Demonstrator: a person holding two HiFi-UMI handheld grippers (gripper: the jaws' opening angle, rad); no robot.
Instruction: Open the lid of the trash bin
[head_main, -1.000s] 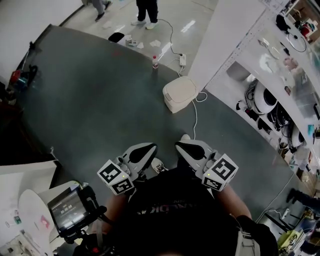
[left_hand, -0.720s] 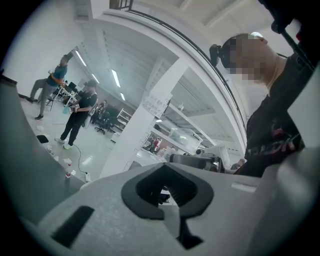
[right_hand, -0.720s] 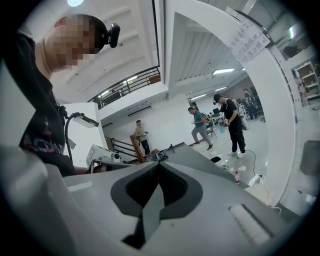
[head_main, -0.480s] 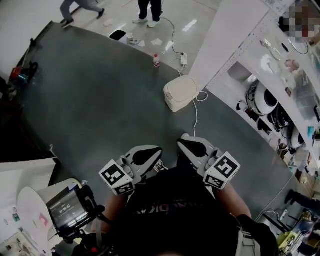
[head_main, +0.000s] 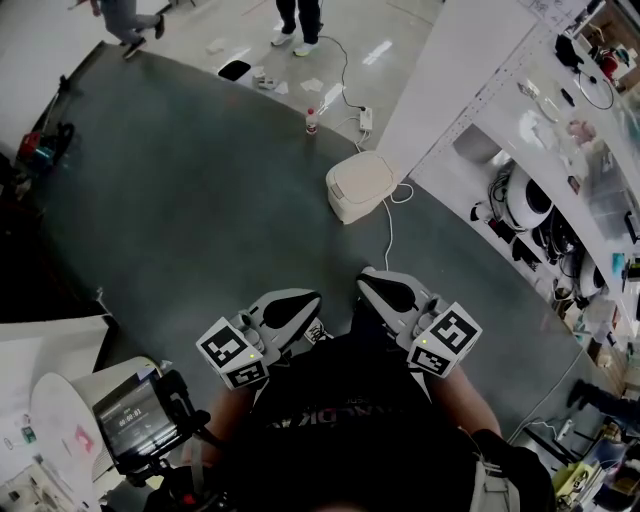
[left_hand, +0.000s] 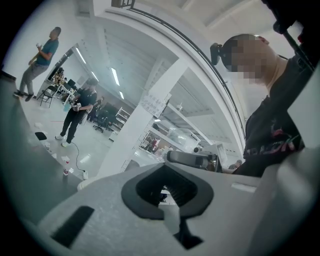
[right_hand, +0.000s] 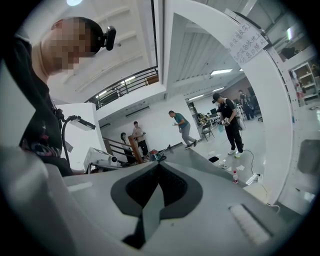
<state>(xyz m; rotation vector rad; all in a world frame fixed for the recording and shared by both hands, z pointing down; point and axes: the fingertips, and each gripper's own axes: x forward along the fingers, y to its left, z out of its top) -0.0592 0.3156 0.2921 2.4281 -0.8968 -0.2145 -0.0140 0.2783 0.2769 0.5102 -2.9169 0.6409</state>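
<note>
Two tools are held close to the person's chest, seemingly a carrying pose for the walk ahead. The grey-and-black left gripper (head_main: 300, 300) has its jaws pressed together on nothing and points out over the dark grey floor mat (head_main: 180, 220). Further on, well apart from both tools, the cream plastic trash bin (head_main: 358, 185) stands at the mat's edge beside a white pillar (head_main: 450, 70), its lid flat down. The matching right gripper (head_main: 370, 284) is likewise closed and empty. Opening the lid probably calls for stepping closer and reaching down first.
</note>
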